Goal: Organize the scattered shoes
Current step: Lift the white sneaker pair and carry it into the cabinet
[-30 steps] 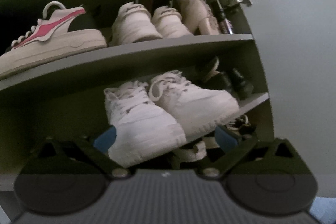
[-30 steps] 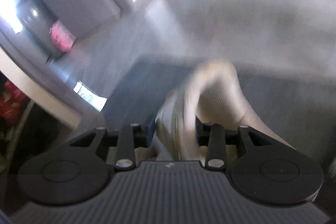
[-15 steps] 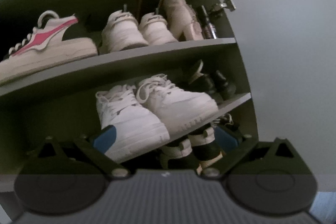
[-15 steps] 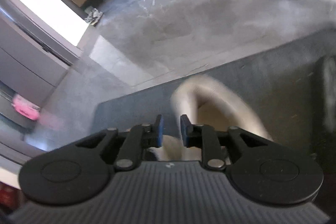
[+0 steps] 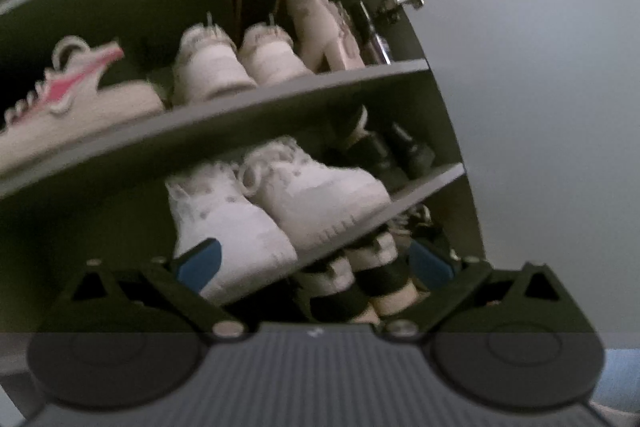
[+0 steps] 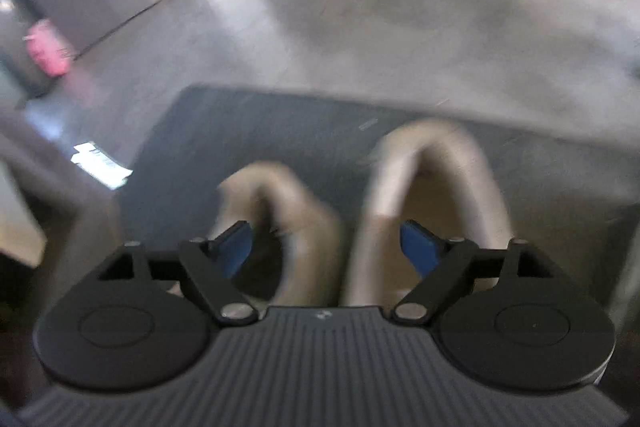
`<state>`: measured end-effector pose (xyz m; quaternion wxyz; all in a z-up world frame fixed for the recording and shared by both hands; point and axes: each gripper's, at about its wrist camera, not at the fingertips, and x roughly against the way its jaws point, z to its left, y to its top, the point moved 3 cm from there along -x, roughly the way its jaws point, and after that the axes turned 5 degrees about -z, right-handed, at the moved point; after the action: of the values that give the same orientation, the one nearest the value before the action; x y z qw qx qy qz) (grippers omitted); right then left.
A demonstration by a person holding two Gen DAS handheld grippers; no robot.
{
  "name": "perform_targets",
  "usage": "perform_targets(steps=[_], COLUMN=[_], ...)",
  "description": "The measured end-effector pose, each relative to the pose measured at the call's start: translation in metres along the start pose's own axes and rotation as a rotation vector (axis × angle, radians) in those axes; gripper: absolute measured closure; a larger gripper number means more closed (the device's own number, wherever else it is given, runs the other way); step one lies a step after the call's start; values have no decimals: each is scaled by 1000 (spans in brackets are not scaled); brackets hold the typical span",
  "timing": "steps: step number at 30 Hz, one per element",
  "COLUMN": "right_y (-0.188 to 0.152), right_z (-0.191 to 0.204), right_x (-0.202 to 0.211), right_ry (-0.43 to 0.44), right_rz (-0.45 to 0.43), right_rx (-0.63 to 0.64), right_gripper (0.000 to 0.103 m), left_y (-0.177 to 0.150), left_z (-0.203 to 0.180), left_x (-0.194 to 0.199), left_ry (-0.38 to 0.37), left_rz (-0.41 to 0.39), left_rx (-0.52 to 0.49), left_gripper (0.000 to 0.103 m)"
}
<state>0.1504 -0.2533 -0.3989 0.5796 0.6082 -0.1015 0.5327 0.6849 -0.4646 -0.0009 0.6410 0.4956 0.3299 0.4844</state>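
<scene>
My left gripper [image 5: 316,261] is open and holds nothing; it faces a grey shoe cabinet [image 5: 304,83]. A pair of white sneakers [image 5: 276,203] stands on the middle shelf just beyond its fingertips. In the blurred right wrist view, two beige shoes lie side by side on a dark mat [image 6: 248,131]: the left beige shoe [image 6: 304,219] and the right beige shoe [image 6: 460,163]. My right gripper [image 6: 326,247] points down over them. Its jaws are opening, and the shoes' inner sides lie between the blue pads [image 6: 418,243], which do not press on them.
The shelf above holds a pink-and-white sneaker [image 5: 72,99], white sneakers [image 5: 236,67] and pale boots [image 5: 320,27]. Black shoes [image 5: 384,151] sit deeper on the middle shelf. The cabinet door [image 5: 532,87] stands open at right. A pink object [image 6: 46,47] stands on the grey floor [image 6: 400,7].
My right gripper was shut on a beige shoe; its jaws now stand wide, lower over two beige shoes on the mat. My left gripper has drawn back a little from the cabinet.
</scene>
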Motion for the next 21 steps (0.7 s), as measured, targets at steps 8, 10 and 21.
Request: perform_targets(steps=[8, 10, 21], right_y=[-19, -26, -106], right_z=[23, 29, 101], right_x=[-31, -19, 152], right_ry=[-269, -249, 2], right_rz=[-46, -119, -678], right_rx=[94, 119, 197], right_gripper=[71, 73, 74], left_y=[-14, -17, -28], left_z=[0, 1, -2], left_x=[-6, -5, -10], left_ry=[-38, -36, -83], left_rz=[86, 86, 117], left_rx=[37, 34, 18], left_gripper=[2, 2, 1])
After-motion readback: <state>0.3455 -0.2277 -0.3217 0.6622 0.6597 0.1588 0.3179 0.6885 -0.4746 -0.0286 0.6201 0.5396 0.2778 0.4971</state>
